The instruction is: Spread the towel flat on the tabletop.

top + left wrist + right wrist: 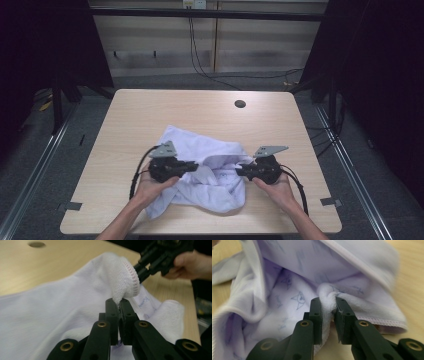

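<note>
A crumpled white cloth (205, 150) with faint printed marks lies on the near half of the wooden table (150, 110). My left gripper (196, 166) comes at it from the left. In the left gripper view its jaws (119, 301) are shut on a hemmed fold of the cloth (62, 307), which stands up above the tips. My right gripper (238, 171) meets the cloth from the right. In the right gripper view its jaws (327, 301) pinch a thick twisted bunch of the cloth (294, 272). The right gripper (140, 271) also shows far off in the left gripper view.
A round cable hole (240, 104) sits in the table's far right part. Tape marks (73, 205) (329, 201) lie near the front corners. Black curtains flank the table, and cables run along the floor behind it.
</note>
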Demonstrator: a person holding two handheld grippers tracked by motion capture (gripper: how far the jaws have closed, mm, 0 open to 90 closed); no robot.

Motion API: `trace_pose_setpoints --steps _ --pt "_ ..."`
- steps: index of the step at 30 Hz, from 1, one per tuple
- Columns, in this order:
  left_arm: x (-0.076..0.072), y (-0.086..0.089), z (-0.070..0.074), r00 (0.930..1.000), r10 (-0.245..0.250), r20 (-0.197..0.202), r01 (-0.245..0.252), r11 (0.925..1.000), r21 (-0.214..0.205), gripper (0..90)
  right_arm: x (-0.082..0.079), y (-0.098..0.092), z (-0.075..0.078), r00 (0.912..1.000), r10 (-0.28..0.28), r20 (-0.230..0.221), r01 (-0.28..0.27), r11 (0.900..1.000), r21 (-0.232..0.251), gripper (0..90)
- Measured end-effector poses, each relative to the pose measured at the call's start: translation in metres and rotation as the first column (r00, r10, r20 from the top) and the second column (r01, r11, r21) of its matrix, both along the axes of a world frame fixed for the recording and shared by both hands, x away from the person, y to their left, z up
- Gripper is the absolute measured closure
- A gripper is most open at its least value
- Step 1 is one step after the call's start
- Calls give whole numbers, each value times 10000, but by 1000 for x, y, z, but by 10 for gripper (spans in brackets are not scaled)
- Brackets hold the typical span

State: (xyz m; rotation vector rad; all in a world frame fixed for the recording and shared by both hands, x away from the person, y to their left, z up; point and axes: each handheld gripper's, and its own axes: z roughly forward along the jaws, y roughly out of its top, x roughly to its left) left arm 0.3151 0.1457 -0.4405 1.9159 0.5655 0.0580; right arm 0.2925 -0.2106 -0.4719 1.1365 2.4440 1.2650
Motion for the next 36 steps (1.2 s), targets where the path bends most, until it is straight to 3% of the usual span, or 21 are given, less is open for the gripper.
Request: trace_pose_setpoints --steps 4,7,10,13,18,19,20,21,22,23,25,28,30,33,34,36 --pt "4 32 12 9960 895 11 -891 9923 -863 874 4 -15 10 9978 -625 205 621 9979 158 770" --pt "6 51 20 9899 1420 -36 -1409 9785 -1506 875 10 -30 19 9920 -1219 315 1211 9923 245 771" --pt "9 65 32 9809 1934 189 -1873 9672 -1717 876 18 -47 30 9804 -1892 546 1855 9804 666 772" --pt "11 80 46 9684 2485 233 -2363 9429 -2345 877 23 -60 45 9678 -2385 804 2293 9672 1094 773" --pt "23 94 71 9444 3263 395 -3028 9104 -2818 878 31 -72 75 9516 -2742 1386 2518 9546 1593 773" --pt "27 95 77 9394 3401 431 -3155 9068 -2796 878 35 -74 82 9490 -2791 1468 2546 9527 1658 773" --pt "32 94 83 9343 3523 549 -3260 9064 -2688 878 39 -75 90 9451 -2888 1531 2619 9493 1740 773" --pt "32 94 83 9343 3523 549 -3260 9064 -2688 878 43 -75 98 9411 -2972 1612 2668 9457 1857 773" --pt "43 89 95 9249 3729 737 -3491 9101 -2234 878 49 -74 106 9376 -3045 1682 2725 9434 1889 774" --pt "49 88 102 9210 3809 819 -3556 9077 -2226 878 55 -73 114 9336 -3100 1797 2789 9435 1788 774" --pt "60 88 116 9142 3970 821 -3668 8963 -2493 878 69 -70 128 9271 -3267 1836 2956 9387 1772 775" --pt "70 89 136 9054 4136 961 -3797 8900 -2526 878 92 -70 146 9178 -3480 1912 3134 9306 1891 775" --pt "73 89 149 9015 4194 1071 -3795 8847 -2706 878 106 -70 158 9103 -3600 2044 3207 9255 2016 775" --pt "73 91 164 8905 4370 1268 -3827 8699 -3111 877 121 -70 176 9003 -3652 2369 3077 9188 2474 775" --pt "71 92 169 8878 4370 1446 -3803 8734 -3043 877 123 -70 182 8961 -3663 2506 3030 9175 2575 775" --pt "64 92 173 8903 4225 1698 -3601 8815 -3053 877 124 -71 191 8888 -3715 2684 2971 9130 2796 776"
